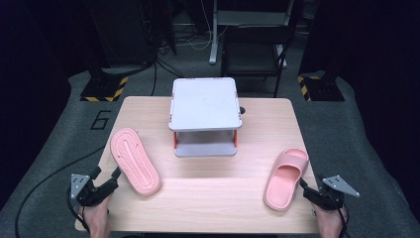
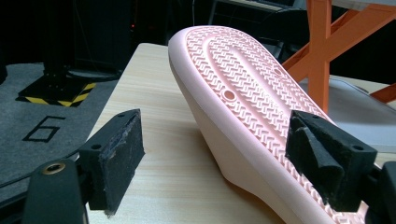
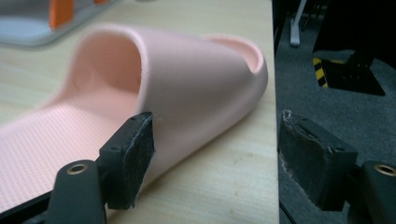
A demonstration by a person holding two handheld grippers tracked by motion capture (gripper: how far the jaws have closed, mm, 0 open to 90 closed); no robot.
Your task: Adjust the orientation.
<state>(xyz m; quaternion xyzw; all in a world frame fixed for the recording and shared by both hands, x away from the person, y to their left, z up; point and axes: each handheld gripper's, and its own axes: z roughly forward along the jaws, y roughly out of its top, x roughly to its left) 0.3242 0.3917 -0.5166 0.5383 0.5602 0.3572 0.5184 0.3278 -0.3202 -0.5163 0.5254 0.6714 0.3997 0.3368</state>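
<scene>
Pink slippers both on desk (image 1: pixel 208 191), neither lifted; nothing yet on grey rack (image 1: pixel 204 103) at desk's far middle. Sole-up slipper (image 1: pixel 134 161) left-front of rack, upright slipper (image 1: pixel 286 178) right-front of it.

Left tongs (image 1: pixel 115 177) open, straddling sole-up slipper's heel, pads not pressing. Right tongs (image 1: pixel 303 187) open beside upright slipper; grasps, lifts left.

Left gripper view: herringbone tread (image 2: pixel 252 88), rack's orange legs (image 2: pixel 319 51). Right gripper view: one pad (image 3: pixel 135 156) by strap (image 3: pixel 196 88).

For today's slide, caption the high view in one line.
Two grippers flank pink slippers before a grey shelf.
</scene>
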